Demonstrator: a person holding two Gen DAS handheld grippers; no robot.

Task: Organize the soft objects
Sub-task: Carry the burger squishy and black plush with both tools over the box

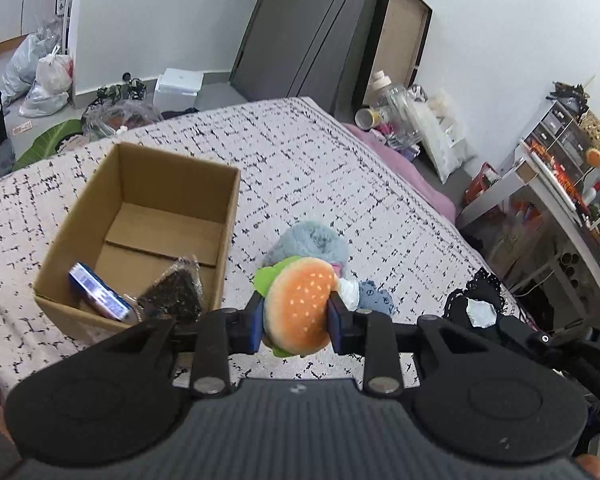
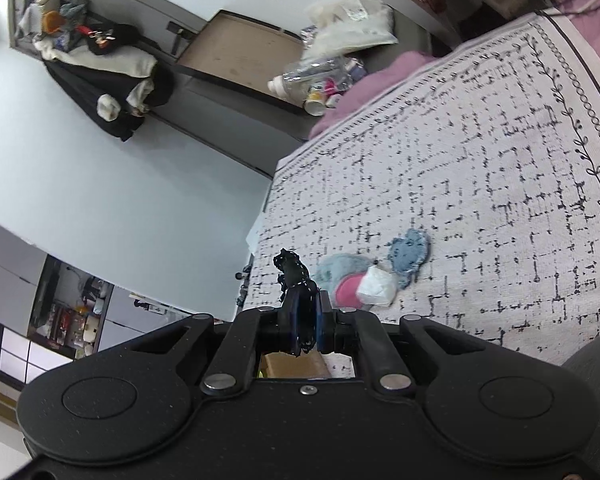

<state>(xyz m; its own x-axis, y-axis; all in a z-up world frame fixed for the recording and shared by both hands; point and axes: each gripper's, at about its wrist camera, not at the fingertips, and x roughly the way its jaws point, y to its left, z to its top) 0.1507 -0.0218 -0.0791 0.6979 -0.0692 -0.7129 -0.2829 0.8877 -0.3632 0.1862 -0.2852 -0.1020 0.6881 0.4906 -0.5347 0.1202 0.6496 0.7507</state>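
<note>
Gripping a plush hamburger toy (image 1: 300, 304) at centre frame, the left gripper (image 1: 296, 326) has its blue pads (image 1: 256, 326) pressed against both sides of the bun, jaws partly closed to the toy's width. Green felt lettuce shows at the toy's upper left. Behind it on the patterned bedspread (image 1: 340, 184) lie a grey-blue fluffy plush (image 1: 312, 242), a white tissue wad (image 1: 350, 292) and a blue denim scrap (image 1: 374, 300). At left frame stands an open cardboard box (image 1: 140, 240) containing a blue packet (image 1: 100, 296) and a dark wrapped triangle (image 1: 172, 292). The right gripper (image 2: 306, 320), lower centre of its view, is nearly closed, pinching black lace fabric (image 2: 294, 274).
</note>
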